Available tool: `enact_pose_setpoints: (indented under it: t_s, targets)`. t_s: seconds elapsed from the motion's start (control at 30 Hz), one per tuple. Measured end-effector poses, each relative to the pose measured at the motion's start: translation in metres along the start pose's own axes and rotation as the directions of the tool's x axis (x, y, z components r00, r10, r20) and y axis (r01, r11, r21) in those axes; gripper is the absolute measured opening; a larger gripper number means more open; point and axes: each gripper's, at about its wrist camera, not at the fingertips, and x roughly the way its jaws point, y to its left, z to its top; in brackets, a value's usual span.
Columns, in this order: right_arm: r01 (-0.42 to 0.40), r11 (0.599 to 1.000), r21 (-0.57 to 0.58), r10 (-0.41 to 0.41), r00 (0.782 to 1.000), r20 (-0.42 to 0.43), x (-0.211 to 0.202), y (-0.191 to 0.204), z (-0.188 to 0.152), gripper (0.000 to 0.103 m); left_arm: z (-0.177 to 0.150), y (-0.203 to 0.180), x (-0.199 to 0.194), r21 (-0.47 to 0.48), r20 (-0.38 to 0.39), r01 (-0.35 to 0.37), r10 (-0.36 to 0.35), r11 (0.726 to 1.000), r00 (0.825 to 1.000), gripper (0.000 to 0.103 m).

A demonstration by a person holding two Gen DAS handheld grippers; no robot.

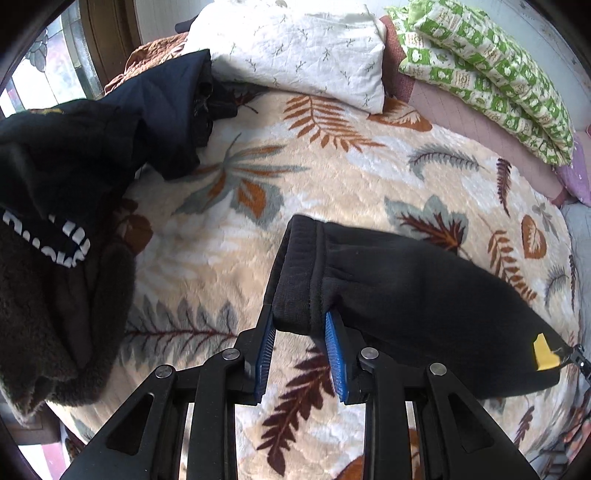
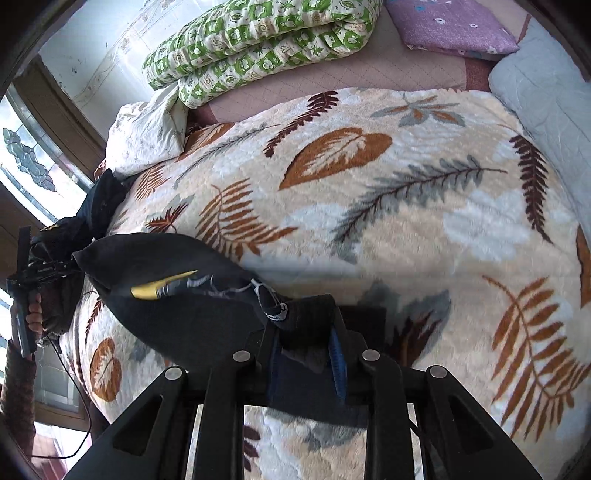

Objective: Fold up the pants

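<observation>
Black pants [image 1: 424, 295] with a yellow patch [image 1: 545, 352] hang stretched above a leaf-patterned blanket [image 1: 295, 184]. My left gripper [image 1: 300, 325] is shut on the ribbed cuff end [image 1: 295, 280] of the pants. My right gripper [image 2: 304, 332] is shut on the other end of the pants [image 2: 177, 295], near a white drawstring [image 2: 273, 295]. In the right wrist view the left gripper [image 2: 33, 273] shows at the far left, held by a hand. The fabric hides the right gripper's fingertips.
A pile of dark clothes [image 1: 66, 221] lies at the left of the bed. A white quilt [image 1: 303, 48], a green patterned quilt [image 1: 487, 74] and a purple pillow [image 2: 454, 26] lie at the back. A window [image 2: 26, 155] is at the left.
</observation>
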Motion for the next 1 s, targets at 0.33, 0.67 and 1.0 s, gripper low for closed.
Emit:
enact_pose_setpoints:
  t_s: [0.33, 0.67, 1.0]
  targets:
    - [-0.004, 0.995, 0.1, 0.004, 1.0, 0.008, -0.018, -0.006, -0.042, 0.043, -0.029, 0.014, 0.02, -0.017, -0.091, -0.004, 0.002, 1.0, 0.996, 0.034]
    - [-0.3, 0.778, 0.551, 0.268, 0.953, 0.141, -0.025, -0.055, -0.062, 0.078, -0.036, 0.029, -0.021, -0.033, -0.043, 0.041, -0.042, 0.999, 0.998, 0.046]
    - [-0.459, 0.469, 0.754, 0.43, 0.865, 0.259, 0.015, -0.046, -0.09, 0.085, -0.014, 0.031, -0.003, -0.111, -0.095, 0.108, -0.118, 0.988, 0.988, 0.058]
